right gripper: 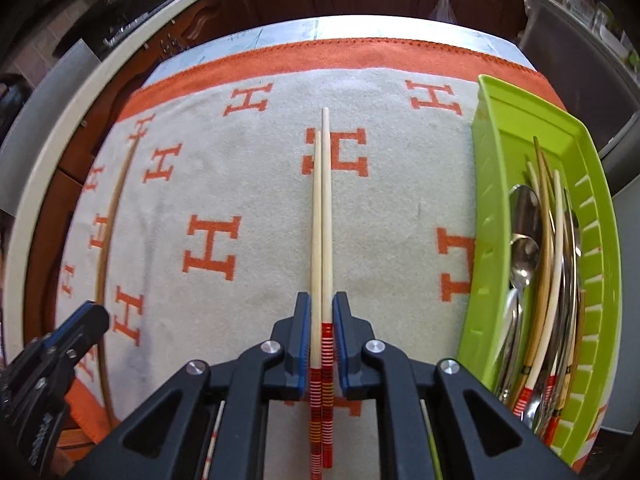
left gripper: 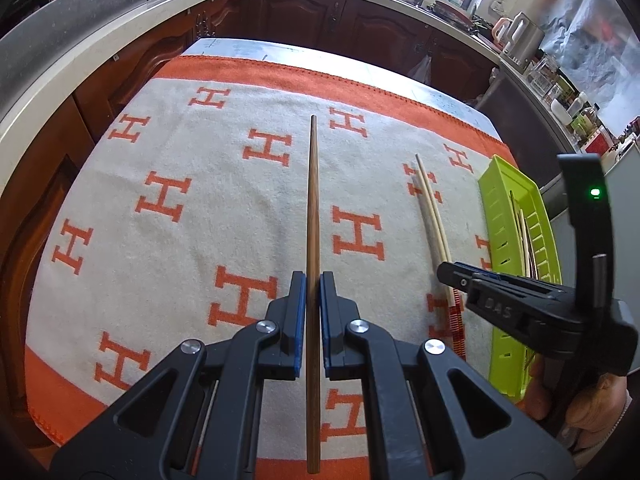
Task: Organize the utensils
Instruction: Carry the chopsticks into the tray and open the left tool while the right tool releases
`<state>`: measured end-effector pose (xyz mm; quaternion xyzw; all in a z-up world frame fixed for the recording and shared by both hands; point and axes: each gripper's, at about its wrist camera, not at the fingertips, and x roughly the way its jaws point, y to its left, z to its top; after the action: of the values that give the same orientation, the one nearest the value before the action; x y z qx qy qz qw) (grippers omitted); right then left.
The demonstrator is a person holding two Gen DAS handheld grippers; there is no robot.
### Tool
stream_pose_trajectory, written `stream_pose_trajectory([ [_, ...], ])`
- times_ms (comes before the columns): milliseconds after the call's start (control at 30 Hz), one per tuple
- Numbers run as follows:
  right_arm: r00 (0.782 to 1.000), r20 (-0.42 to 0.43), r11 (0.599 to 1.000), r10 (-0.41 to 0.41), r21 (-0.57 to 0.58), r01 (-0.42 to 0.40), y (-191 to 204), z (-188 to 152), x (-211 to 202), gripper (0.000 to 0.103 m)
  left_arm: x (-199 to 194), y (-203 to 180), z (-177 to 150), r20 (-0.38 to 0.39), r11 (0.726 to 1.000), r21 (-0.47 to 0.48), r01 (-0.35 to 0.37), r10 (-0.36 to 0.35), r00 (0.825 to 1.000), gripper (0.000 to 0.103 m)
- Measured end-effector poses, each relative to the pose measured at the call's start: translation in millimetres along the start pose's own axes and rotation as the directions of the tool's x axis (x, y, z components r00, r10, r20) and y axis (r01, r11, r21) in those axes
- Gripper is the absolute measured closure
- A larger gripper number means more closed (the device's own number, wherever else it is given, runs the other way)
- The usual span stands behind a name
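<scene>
On the left, the left gripper [left gripper: 313,280] sits low over the blanket [left gripper: 200,208] with its jaws drawn in on either side of 1 brown chopstick [left gripper: 313,216]. The pads look to be touching the stick or just shy of it; I cannot tell whether the stick is clamped or still lying on the cloth.

In the middle, the right gripper [right gripper: 321,310] straddles 2 pale chopsticks [right gripper: 322,216] near their red-striped ends. A thin gap shows beside each pad, so those jaws seem nearly together but not yet biting. The pair lies side by side, pointing away from the person.

On the right, the green tray [right gripper: 486,184] already holds spoons [right gripper: 524,232] and several more chopsticks, lengthwise.

So the sorting looks far along, with these 3 sticks the last loose pieces I can see. The step in hand appears to be the pickup. Next, each gripper likely needs a firm squeeze, a level lift, then a carry right to the tray, laying the sticks parallel to the others.
</scene>
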<state>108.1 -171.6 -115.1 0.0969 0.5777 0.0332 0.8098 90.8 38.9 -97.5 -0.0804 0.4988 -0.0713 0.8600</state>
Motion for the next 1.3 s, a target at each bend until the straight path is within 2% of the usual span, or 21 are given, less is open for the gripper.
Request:
stream_pose_trajectory([
  [200, 0.994, 0.031, 0.992, 0.107, 0.07, -0.109, -22, -9, -27, 0.092, -1, -18, 1, -0.018, 0.999, 0.032, 0.03, -0.03, 0.999, 0.099],
  [400, 0.976, 0.112, 0.971, 0.184, 0.132, -0.198, -58, -22, -74, 0.092, -14, -64, 9, -0.035, 0.989, 0.11, 0.103, -0.1, 0.994, 0.099],
  [600, 0.97, 0.2, 0.961, 0.14, 0.208, -0.182, -112, -29, -113, 0.092, -23, -138, 18, -0.085, 0.953, 0.202, 0.225, -0.212, 0.974, 0.099],
  [700, 0.971, 0.209, 0.956, 0.113, 0.243, -0.163, -133, -33, -117, 0.092, -19, -177, 18, -0.118, 0.932, 0.247, 0.267, -0.244, 0.962, 0.099],
  [800, 0.977, 0.195, 0.951, 0.091, 0.273, -0.143, -149, -36, -112, 0.092, -10, -209, 17, -0.151, 0.918, 0.278, 0.284, -0.25, 0.956, 0.099],
  [933, 0.981, 0.171, 0.95, 0.093, 0.279, -0.139, -161, -39, -103, 0.092, 12, -231, 13, -0.204, 0.92, 0.27, 0.284, -0.234, 0.951, 0.099],
  [1133, 0.99, 0.128, 0.961, 0.06, 0.26, -0.091, -161, -34, -86, 0.091, 36, -236, 9, -0.23, 0.927, 0.27, 0.26, -0.2, 0.952, 0.099],
  [1300, 0.992, 0.109, 0.967, 0.068, 0.238, -0.093, -155, -34, -81, 0.088, 40, -233, 9, -0.228, 0.929, 0.294, 0.224, -0.16, 0.96, 0.096],
])
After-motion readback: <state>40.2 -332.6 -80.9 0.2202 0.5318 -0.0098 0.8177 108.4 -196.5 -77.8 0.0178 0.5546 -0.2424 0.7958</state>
